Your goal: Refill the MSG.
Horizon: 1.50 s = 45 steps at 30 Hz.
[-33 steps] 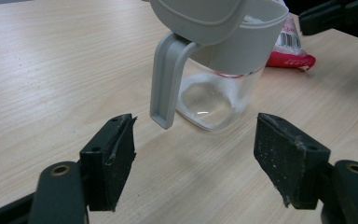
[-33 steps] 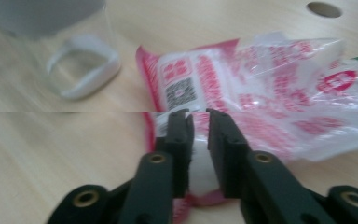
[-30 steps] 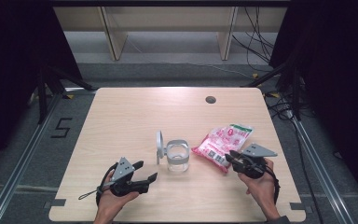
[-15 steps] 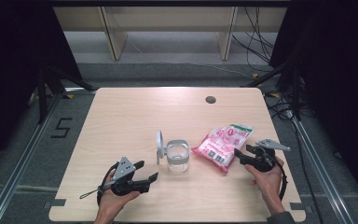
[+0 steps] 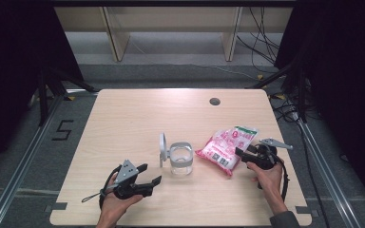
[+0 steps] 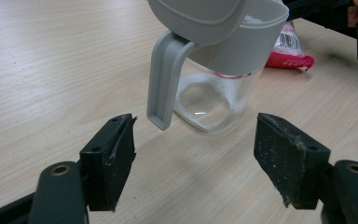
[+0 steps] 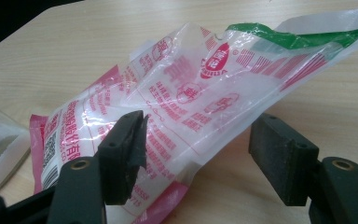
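Observation:
A clear jar (image 5: 180, 160) with a grey collar stands mid-table, its grey lid (image 5: 162, 147) flipped up on the left side. White grains cling to the glass inside the jar (image 6: 214, 95), under the lid (image 6: 200, 16). My left gripper (image 5: 148, 174) rests near the front edge, open and empty, pointing at the jar (image 6: 196, 140). A pink and white bag (image 5: 225, 145) of white grains lies right of the jar. My right gripper (image 5: 241, 154) is at the bag's right edge. Its jaws have just been opening, and the bag (image 7: 191, 93) lies loose between them (image 7: 198, 140).
A round cable hole (image 5: 214, 101) sits at the table's far right. Wooden shelf legs (image 5: 116, 35) stand beyond the table, and cables (image 5: 285, 107) run over the floor on the right. Bare tabletop (image 5: 138, 118) stretches behind the jar.
The right hand has moved right and a little farther from the front edge along the bag, and its jaws stand wider. The left gripper, jar and bag are where they were.

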Tool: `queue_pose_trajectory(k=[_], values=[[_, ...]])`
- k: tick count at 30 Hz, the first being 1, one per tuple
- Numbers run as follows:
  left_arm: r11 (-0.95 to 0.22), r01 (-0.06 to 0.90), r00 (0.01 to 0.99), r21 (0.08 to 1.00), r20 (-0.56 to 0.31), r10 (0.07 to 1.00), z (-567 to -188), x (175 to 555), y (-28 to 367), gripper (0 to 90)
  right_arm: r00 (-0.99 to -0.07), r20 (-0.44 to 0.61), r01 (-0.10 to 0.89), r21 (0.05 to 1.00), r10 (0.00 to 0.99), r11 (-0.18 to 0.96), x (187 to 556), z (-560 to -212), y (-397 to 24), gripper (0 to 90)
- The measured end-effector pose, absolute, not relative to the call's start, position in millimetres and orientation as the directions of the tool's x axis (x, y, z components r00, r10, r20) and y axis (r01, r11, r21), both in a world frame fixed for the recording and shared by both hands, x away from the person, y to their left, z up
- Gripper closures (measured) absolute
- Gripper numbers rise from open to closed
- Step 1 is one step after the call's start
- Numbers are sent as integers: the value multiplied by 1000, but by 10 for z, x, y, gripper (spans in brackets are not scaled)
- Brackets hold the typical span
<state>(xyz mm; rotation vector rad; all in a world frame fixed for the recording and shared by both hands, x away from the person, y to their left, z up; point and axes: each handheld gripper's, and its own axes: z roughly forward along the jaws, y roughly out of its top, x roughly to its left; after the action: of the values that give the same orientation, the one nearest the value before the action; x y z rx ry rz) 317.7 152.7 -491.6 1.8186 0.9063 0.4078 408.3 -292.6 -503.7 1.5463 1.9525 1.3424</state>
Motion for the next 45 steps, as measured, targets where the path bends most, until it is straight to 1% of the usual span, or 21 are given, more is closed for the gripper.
queue_pose_trajectory(k=[7, 11, 13, 14, 20, 22, 23, 25, 27, 30, 31, 32, 34, 35, 36, 37, 38, 40, 42, 44, 45], values=[[-214, 391, 663, 895, -113, 740, -4911, 3176, 1517, 287, -376, 297, 591, 807, 878, -20, 4166, -5078, -2884, 386], [-215, 393, 664, 894, -114, 739, -4904, 3179, 1503, 287, -370, 266, 606, 796, 890, 14, 4191, -5063, -2865, 393], [-211, 390, 670, 896, -119, 733, -4909, 3188, 1494, 287, -344, 309, 612, 790, 886, -38, 4194, -5081, -2841, 407], [-208, 393, 666, 896, -121, 736, -4911, 3184, 1487, 287, -354, 272, 602, 799, 895, -4, 4216, -5085, -2870, 416], [-218, 389, 671, 895, -113, 733, -4910, 3181, 1478, 287, -364, 284, 597, 802, 887, -12, 4262, -5111, -2865, 447], [-212, 389, 672, 897, -119, 731, -4907, 3182, 1478, 287, -359, 285, 616, 787, 889, -3, 4264, -5094, -2868, 459], [-208, 391, 670, 897, -122, 732, -4904, 3180, 1478, 287, -371, 282, 600, 800, 885, -4, 4289, -5110, -2871, 463], [-222, 369, 680, 902, -99, 727, -4898, 3196, 1488, 287, -369, 282, 601, 799, 886, -4, 4299, -5113, -2878, 484], [-200, 389, 666, 899, -124, 735, -4901, 3179, 1475, 287, -335, 341, 638, 768, 879, -55, 4280, -5105, -2847, 502], [-224, 370, 684, 902, -101, 722, -4903, 3191, 1479, 287, -337, 333, 630, 775, 881, -52, 4287, -5110, -2840, 520], [-212, 388, 673, 897, -119, 730, -4904, 3176, 1467, 287, -361, 300, 618, 786, 883, -14, 4306, -5116, -2875, 522], [-210, 389, 673, 897, -121, 730, -4906, 3178, 1466, 286, -359, 299, 622, 783, 884, -12, 4309, -5119, -2879, 525], [-211, 389, 673, 897, -120, 730, -4905, 3179, 1471, 286, -340, 354, 640, 766, 871, -62, 4296, -5117, -2850, 532], [-201, 389, 670, 899, -127, 731, -4907, 3180, 1467, 287, -358, 297, 613, 790, 886, -17, 4328, -5139, -2881, 534], [-197, 391, 667, 899, -129, 734, -4905, 3178, 1469, 286, -361, 320, 612, 790, 876, -36, 4338, -5150, -2872, 540], [-220, 366, 685, 904, -101, 722, -4899, 3196, 1485, 286, -332, 357, 634, 770, 873, -74, 4324, -5146, -2842, 547], [-203, 383, 675, 901, -122, 728, -4900, 3185, 1479, 287, -350, 319, 623, 781, 881, -35, 4347, -5154, -2875, 556], [-213, 388, 668, 897, -114, 736, -4888, 3178, 1486, 286, -360, 328, 613, 789, 873, -44, 4360, -5170, -2875, 608], [-210, 385, 671, 898, -116, 733, -4887, 3177, 1480, 286, -375, 294, 607, 794, 879, -7, 4357, -5165, -2870, 706], [-211, 385, 675, 899, -118, 728, -4888, 3176, 1477, 286, -385, 286, 594, 805, 877, -2, 4350, -5163, -2843, 790], [-208, 386, 672, 899, -120, 731, -4888, 3173, 1476, 286, -374, 296, 613, 790, 879, -5, 4329, -5147, -2812, 839]])
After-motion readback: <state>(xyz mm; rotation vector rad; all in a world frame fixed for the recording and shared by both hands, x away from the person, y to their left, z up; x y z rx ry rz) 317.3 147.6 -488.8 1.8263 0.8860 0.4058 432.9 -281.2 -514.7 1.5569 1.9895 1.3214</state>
